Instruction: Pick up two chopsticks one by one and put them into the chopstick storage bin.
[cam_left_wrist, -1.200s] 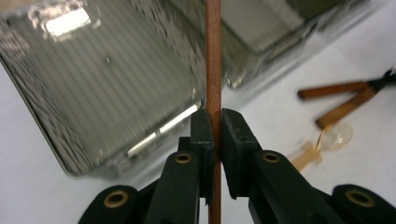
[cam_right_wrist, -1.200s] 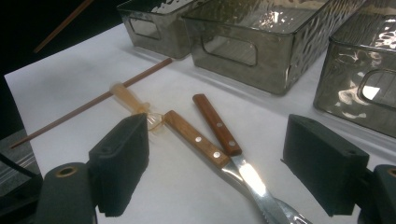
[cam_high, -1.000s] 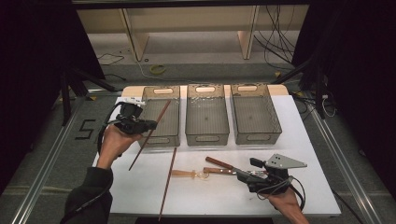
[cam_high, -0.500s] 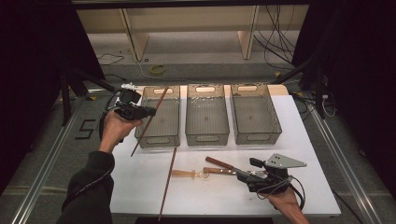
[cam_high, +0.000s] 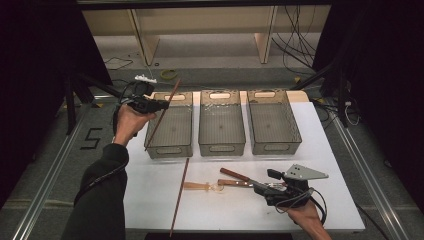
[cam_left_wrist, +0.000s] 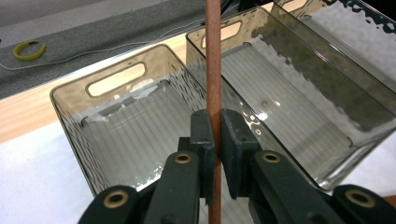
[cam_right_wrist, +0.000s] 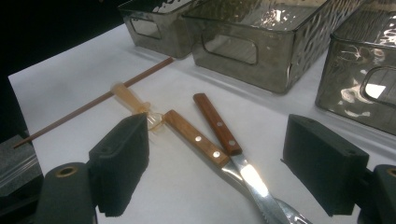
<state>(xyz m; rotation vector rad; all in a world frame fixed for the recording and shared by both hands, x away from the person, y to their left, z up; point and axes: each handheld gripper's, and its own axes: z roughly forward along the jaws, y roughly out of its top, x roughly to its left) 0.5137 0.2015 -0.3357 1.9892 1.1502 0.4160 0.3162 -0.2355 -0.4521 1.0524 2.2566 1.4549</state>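
Observation:
My left gripper (cam_high: 161, 105) is shut on a thin brown stick (cam_high: 156, 128), which hangs tilted over the near left corner of the left grey bin (cam_high: 170, 150). In the left gripper view the stick (cam_left_wrist: 213, 70) runs upright between the pressed pads (cam_left_wrist: 204, 135), with that bin (cam_left_wrist: 116, 86) below. A second brown stick (cam_high: 180, 192) lies on the white table. My right gripper (cam_high: 260, 189) rests low at the front right, open, its pads (cam_right_wrist: 119, 161) either side of two wooden-handled knives (cam_right_wrist: 196, 135). A pale amber-handled utensil (cam_right_wrist: 130, 99) lies beside them.
Three grey see-through bins stand in a row at the back of the white table (cam_high: 330, 165): left, middle (cam_high: 221, 145) and right (cam_high: 274, 146). A yellow ring (cam_high: 169, 74) lies on the floor beyond. Cables trail on the floor at the far right.
My left hand has carried the stick away from me and a little higher, from beside the left bin's near end to its far left corner. The right gripper has kept still.

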